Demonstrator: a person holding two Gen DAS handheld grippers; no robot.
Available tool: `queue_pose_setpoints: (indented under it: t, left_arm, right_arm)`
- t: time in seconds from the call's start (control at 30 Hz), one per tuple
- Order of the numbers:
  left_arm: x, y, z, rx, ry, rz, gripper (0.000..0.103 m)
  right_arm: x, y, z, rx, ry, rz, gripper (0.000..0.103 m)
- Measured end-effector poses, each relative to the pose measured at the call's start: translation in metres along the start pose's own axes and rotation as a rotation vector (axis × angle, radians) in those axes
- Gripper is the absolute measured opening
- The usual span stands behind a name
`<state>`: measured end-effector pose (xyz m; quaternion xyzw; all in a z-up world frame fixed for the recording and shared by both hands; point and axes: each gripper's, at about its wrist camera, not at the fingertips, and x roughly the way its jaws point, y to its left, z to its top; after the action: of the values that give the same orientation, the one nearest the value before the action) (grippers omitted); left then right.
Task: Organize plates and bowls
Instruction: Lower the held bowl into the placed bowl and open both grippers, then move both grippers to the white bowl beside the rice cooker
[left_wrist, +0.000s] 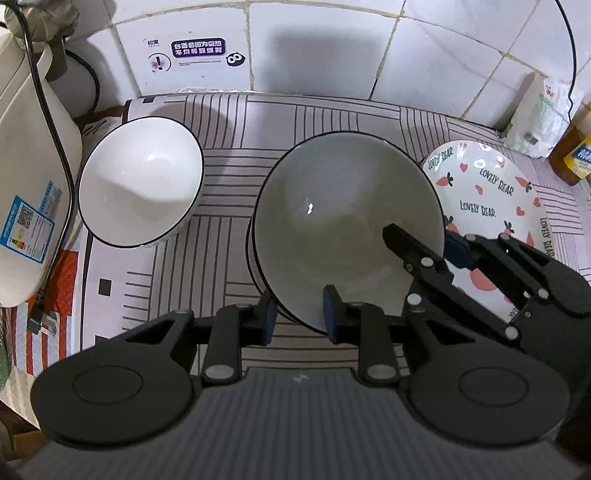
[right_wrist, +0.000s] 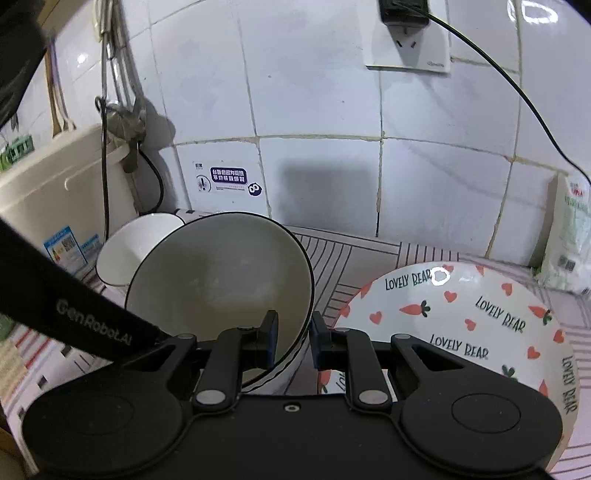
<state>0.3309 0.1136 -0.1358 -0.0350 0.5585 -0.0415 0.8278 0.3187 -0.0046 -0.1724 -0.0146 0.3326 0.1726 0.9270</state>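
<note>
White tiled wall (right_wrist: 325, 92) behind a table (left_wrist: 229, 122) covered in a striped line-pattern cloth. A wall socket (right_wrist: 406, 33) with a black plug sits top of the right wrist view, its cable running off right. A cream appliance (left_wrist: 26, 177) is at far left, cut off by the frame edge.

Large bowl (left_wrist: 347, 221), grey-looking inside with a dark rim, is mid-table. Left gripper (left_wrist: 299, 317) is clamped on its near rim, one pad inside, one outside. Right gripper (right_wrist: 293, 343) is clamped on the same bowl's right rim, wall between the pads. In the right wrist view the bowl looks tilted; whether its base touches the table cannot be told, as it is hidden by the grippers.

A second rim line shows just under the bowl's left edge in the left view; unclear if that is another bowl nested beneath.

Small white bowl (left_wrist: 140, 181) is left of it, apart, partly hidden behind the large bowl in the right view.

"LOVELY BEAR" plate (right_wrist: 461, 325) with hearts and carrots lies just right of the large bowl, its near edge covered by the right gripper body.

A white packet (left_wrist: 535, 118) and an amber bottle (left_wrist: 572, 151) are at far right, the bottle cut off.
</note>
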Motion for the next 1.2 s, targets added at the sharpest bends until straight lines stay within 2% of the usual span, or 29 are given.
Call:
queue_pose_setpoints:
  t: [0.13,0.2,0.27,0.33,0.6,0.7,0.73,0.83,0.93,1.2]
  left_arm:
    - [0.001,0.008,0.001,-0.034,0.015,-0.018,0.025]
    - [0.002,0.011,0.002,-0.052,0.013,-0.018,0.03]
    - [0.002,0.013,0.005,-0.067,0.006,-0.037,0.032]
    - [0.002,0.012,0.007,-0.076,0.006,-0.039,0.034]
    - [-0.015,0.011,-0.01,-0.048,-0.054,-0.048,0.037]
    - [-0.03,0.013,-0.021,-0.04,-0.097,-0.017,0.037]
    - [-0.035,0.014,-0.024,-0.033,-0.113,-0.013,0.037]
    - [-0.049,0.018,-0.038,-0.026,-0.154,-0.005,0.038]
    - [-0.062,0.025,-0.05,-0.038,-0.189,-0.006,0.039]
    - [-0.097,0.041,-0.079,-0.023,-0.274,0.01,0.041]
  right_arm:
    - [0.001,0.008,0.005,-0.014,0.047,-0.032,0.022]
    - [0.002,0.01,0.007,-0.031,0.056,-0.039,0.021]
    - [0.005,0.014,0.008,-0.074,0.063,-0.067,0.016]
    - [0.008,0.018,0.008,-0.12,0.061,-0.093,0.016]
    - [-0.003,0.012,0.007,-0.06,0.055,-0.051,0.017]
    - [-0.02,0.012,0.004,-0.041,0.046,-0.032,0.031]
    - [-0.026,0.011,0.003,-0.032,0.048,-0.017,0.039]
    - [-0.043,0.013,0.001,-0.045,0.043,0.016,0.043]
    - [-0.06,0.017,0.004,-0.073,0.025,0.023,0.056]
    - [-0.099,0.025,0.013,-0.064,0.007,0.099,0.066]
